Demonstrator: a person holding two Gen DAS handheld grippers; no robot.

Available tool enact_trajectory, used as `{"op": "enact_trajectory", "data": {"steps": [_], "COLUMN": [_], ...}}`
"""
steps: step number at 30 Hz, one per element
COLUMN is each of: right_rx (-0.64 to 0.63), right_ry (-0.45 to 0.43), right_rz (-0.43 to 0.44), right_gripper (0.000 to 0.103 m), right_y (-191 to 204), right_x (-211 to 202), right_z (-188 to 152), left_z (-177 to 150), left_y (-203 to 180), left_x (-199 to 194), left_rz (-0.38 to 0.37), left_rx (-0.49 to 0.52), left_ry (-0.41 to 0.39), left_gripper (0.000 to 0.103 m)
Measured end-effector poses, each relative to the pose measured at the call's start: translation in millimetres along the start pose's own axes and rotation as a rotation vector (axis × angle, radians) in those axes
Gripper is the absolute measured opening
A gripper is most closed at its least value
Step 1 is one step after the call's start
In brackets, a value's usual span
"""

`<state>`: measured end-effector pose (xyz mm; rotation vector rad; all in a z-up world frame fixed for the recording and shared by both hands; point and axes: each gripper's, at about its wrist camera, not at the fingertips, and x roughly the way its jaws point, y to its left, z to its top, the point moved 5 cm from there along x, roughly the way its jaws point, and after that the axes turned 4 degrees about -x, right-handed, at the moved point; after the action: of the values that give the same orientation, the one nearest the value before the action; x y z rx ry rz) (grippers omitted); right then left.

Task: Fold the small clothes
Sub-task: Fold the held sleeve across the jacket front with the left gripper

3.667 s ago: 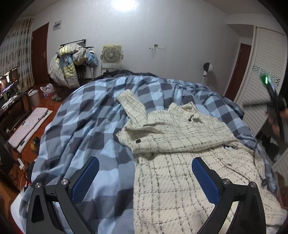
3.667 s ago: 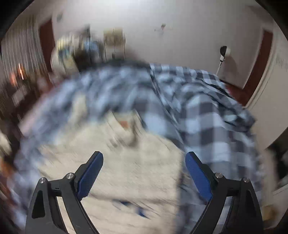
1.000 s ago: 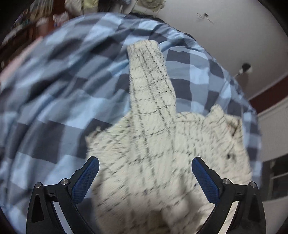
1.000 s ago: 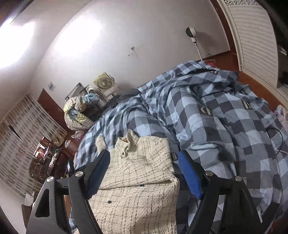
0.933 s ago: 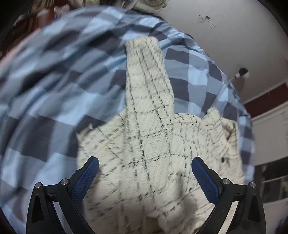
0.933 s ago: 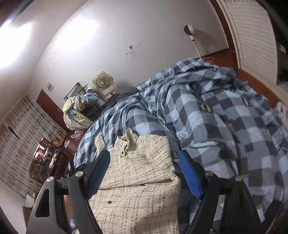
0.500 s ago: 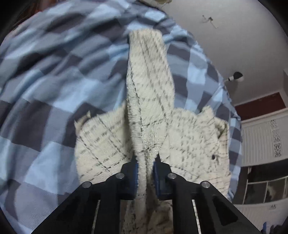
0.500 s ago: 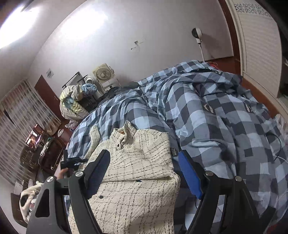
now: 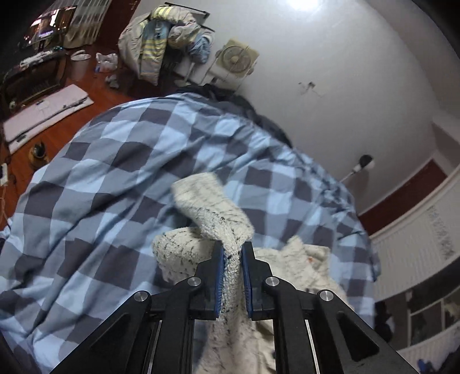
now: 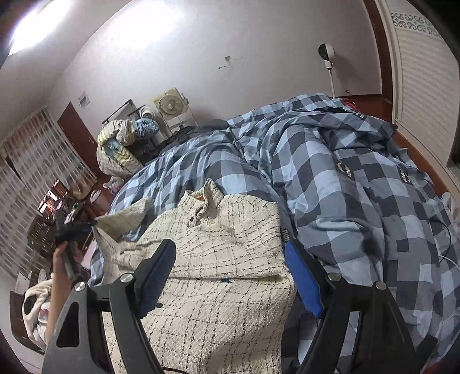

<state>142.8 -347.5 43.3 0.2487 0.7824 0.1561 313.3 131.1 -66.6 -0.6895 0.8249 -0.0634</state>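
Note:
A cream checked jacket [image 10: 218,259] lies on the blue checked duvet [image 10: 359,195], collar towards the far wall, its right side folded in. My left gripper [image 9: 232,253] is shut on the jacket's left sleeve [image 9: 212,207] and holds it lifted off the duvet [image 9: 100,172]. The same gripper shows at the left of the right wrist view [image 10: 72,227], with the sleeve [image 10: 123,218] raised. My right gripper [image 10: 230,259] is open and empty above the jacket's lower right part.
A clothes rack piled with garments [image 9: 164,37] and a fan [image 9: 235,60] stand by the far wall. A floor lamp [image 10: 326,54] is at the back right. A lit screen [image 9: 49,26] and floor clutter lie left of the bed.
My left gripper closed on the sleeve and lifted it up off the duvet. My right gripper stayed open and hardly moved.

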Motion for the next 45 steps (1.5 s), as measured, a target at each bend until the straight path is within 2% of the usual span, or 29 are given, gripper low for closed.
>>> {"op": "enact_trajectory", "data": {"steps": [2, 5, 8, 10, 13, 16, 18, 21, 24, 28, 30, 34, 36, 38, 40, 42, 44, 45], "right_rx": [-0.013, -0.033, -0.041, -0.034, -0.039, -0.052, -0.055, -0.031, -0.010, 0.007, 0.017, -0.005, -0.031, -0.051, -0.062, -0.082, -0.122, -0.136], "right_ry": [0.009, 0.011, 0.018, 0.021, 0.042, 0.055, 0.057, 0.065, 0.087, 0.118, 0.135, 0.159, 0.163, 0.162, 0.160, 0.162, 0.163, 0.160], "right_rz": [0.002, -0.009, -0.021, -0.020, -0.013, -0.024, -0.031, -0.016, -0.001, -0.003, 0.005, 0.013, -0.001, -0.012, -0.013, -0.014, -0.018, -0.018], "right_gripper": [0.075, 0.075, 0.075, 0.075, 0.075, 0.075, 0.075, 0.075, 0.075, 0.075, 0.075, 0.075, 0.075, 0.075, 0.075, 0.075, 0.075, 0.075], "right_y": [5.2, 11.6, 14.2, 14.8, 17.2, 18.8, 18.8, 15.8, 12.3, 8.2, 8.5, 16.2, 20.7, 24.9, 29.5, 37.5, 49.7, 55.1], "right_x": [0.9, 0.9, 2.9, 4.1, 6.0, 6.7, 7.1, 11.8, 21.8, 36.8, 42.7, 45.8, 45.2, 43.4, 42.2, 41.3, 39.1, 37.7], "right_z": [-1.2, -2.8, -2.2, -1.9, -4.7, -6.8, -7.2, -8.2, -12.4, -18.7, -22.8, -29.3, -30.0, -29.0, -27.2, -24.3, -20.0, -18.0], "left_z": [2.4, 5.7, 14.1, 14.2, 12.6, 8.5, 2.2, -11.7, -20.1, -28.8, -29.8, -36.6, -43.4, -44.7, -45.5, -44.2, -43.9, -45.6], "left_y": [0.2, -3.1, -21.3, -33.9, -25.8, 3.1, 32.1, 91.3, 127.8, 158.3, 164.2, 146.6, 140.9, 139.6, 133.8, 137.8, 143.9, 143.6], "left_x": [-11.4, -13.8, -27.8, -28.5, -14.6, 18.9, 54.6, 97.7, 109.2, 106.0, 102.9, 93.5, 89.4, 79.8, 70.6, 66.2, 60.4, 56.6], "left_rz": [-0.059, -0.139, -0.069, -0.011, 0.088, 0.102, 0.108, 0.184, 0.240, 0.163, 0.206, 0.328, 0.333, 0.349, 0.226, 0.106, 0.092, 0.058], "left_rx": [-0.027, -0.062, 0.042, 0.131, 0.138, 0.064, 0.007, -0.102, -0.125, -0.131, -0.063, 0.327, 0.411, 0.426, 0.416, 0.313, 0.257, 0.277], "left_ry": [-0.010, 0.041, -0.026, -0.039, -0.035, 0.040, 0.149, 0.244, 0.221, 0.163, 0.147, 0.094, 0.135, 0.124, 0.161, 0.218, 0.208, 0.206], "left_gripper": [0.011, 0.011, 0.012, 0.012, 0.012, 0.012, 0.012, 0.012, 0.012, 0.012, 0.012, 0.014, 0.014, 0.014, 0.014, 0.014, 0.014, 0.015]}}
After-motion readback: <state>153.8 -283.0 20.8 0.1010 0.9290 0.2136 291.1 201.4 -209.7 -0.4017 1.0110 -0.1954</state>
